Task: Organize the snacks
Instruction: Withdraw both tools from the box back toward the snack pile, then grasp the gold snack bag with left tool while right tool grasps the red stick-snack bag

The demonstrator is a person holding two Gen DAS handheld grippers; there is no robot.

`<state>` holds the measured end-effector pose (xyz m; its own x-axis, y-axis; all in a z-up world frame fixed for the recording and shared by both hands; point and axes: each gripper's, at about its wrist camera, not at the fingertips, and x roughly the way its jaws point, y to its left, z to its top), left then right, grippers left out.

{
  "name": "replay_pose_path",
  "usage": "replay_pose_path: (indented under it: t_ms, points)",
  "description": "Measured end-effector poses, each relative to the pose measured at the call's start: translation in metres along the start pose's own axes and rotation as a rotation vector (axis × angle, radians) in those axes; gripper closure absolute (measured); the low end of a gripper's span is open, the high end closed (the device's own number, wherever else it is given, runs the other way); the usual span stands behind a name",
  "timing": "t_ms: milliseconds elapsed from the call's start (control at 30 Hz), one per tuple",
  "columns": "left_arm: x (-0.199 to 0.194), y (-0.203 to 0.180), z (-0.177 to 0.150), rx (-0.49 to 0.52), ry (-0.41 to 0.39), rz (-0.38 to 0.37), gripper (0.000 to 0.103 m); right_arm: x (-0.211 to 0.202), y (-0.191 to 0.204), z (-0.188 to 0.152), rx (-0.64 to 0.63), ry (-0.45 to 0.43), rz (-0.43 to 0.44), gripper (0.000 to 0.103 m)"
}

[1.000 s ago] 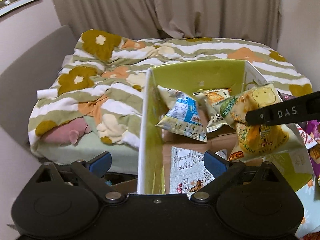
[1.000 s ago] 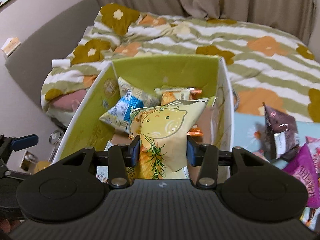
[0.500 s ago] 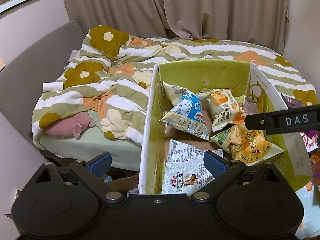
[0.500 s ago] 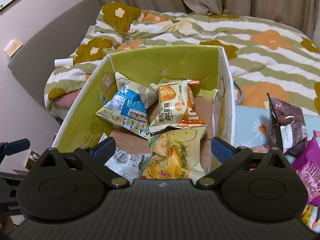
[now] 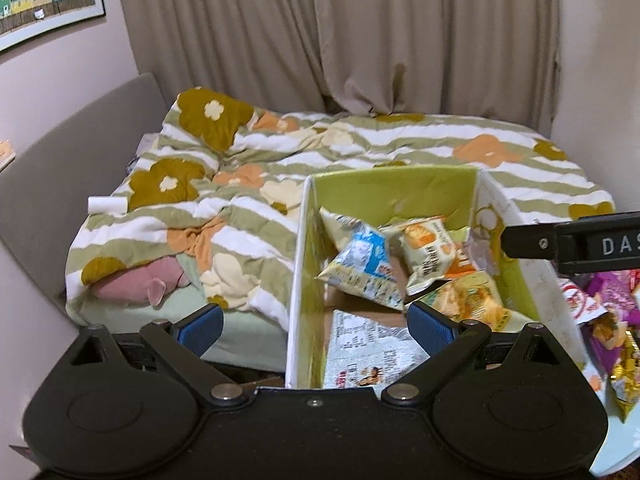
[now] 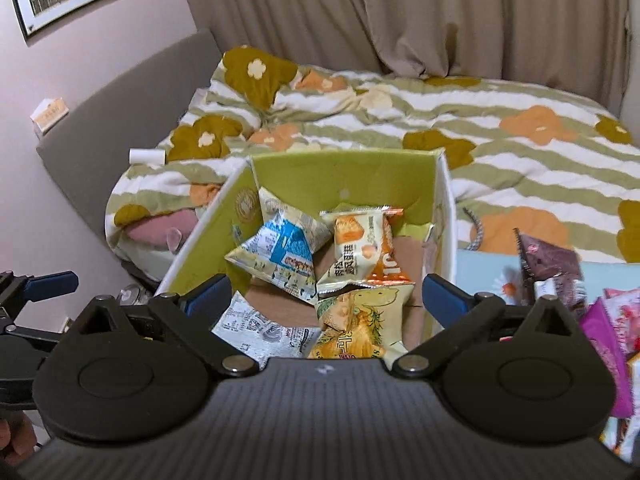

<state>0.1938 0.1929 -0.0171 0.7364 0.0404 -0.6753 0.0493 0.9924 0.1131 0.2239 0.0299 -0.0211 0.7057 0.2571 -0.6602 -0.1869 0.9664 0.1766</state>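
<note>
A green-lined cardboard box (image 6: 340, 176) (image 5: 392, 188) holds several snack bags. A yellow lemon-chip bag (image 6: 356, 328) (image 5: 468, 304) lies at its near right. A blue-and-white bag (image 6: 280, 256) (image 5: 360, 268), an orange-and-white bag (image 6: 360, 248) (image 5: 428, 252) and a newsprint-patterned bag (image 6: 256, 332) (image 5: 368, 352) lie beside it. My right gripper (image 6: 326, 292) is open and empty above the box's near end. My left gripper (image 5: 314, 324) is open and empty over the box's left wall. A finger of the right gripper (image 5: 568, 240) shows in the left wrist view.
Loose snacks lie right of the box on a light blue cloth (image 6: 488, 272): a dark purple bag (image 6: 552, 268) and magenta bags (image 6: 608, 340) (image 5: 612, 292). A flowered striped quilt (image 6: 400, 116) covers the bed behind. A pink pillow (image 5: 136, 280) and a grey headboard (image 5: 60, 184) are at the left.
My right gripper opened and let go of the yellow lemon-chip bag, which dropped into the box. Both grippers have since risen and drawn back a little.
</note>
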Motion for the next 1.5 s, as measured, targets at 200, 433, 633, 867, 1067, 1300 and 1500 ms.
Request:
replay_pose_path:
  t_ms: [200, 433, 633, 867, 1067, 1300, 1500]
  points:
    - [-0.023, -0.007, 0.003, 0.031, -0.058, -0.079, 0.003, -0.05, 0.0, -0.007, 0.033, -0.087, -0.073, 0.0]
    - [-0.046, -0.035, 0.006, 0.05, -0.124, -0.19, 0.003, -0.105, -0.026, -0.025, 0.069, -0.147, -0.187, 0.0]
    - [-0.062, -0.08, 0.002, 0.096, -0.144, -0.248, 0.003, -0.146, -0.07, -0.051, 0.112, -0.187, -0.287, 0.0]
    - [-0.069, -0.155, -0.007, 0.12, -0.098, -0.316, 0.003, -0.182, -0.141, -0.082, 0.149, -0.17, -0.373, 0.0]
    - [-0.059, -0.229, -0.02, 0.157, -0.018, -0.398, 0.003, -0.198, -0.204, -0.107, 0.187, -0.143, -0.412, 0.0]
    - [-0.023, -0.287, -0.039, 0.136, 0.094, -0.431, 0.003, -0.188, -0.263, -0.129, 0.207, -0.073, -0.401, 0.0]
    - [0.026, -0.316, -0.06, 0.114, 0.196, -0.456, 0.003, -0.159, -0.295, -0.147, 0.214, -0.023, -0.376, 0.0]
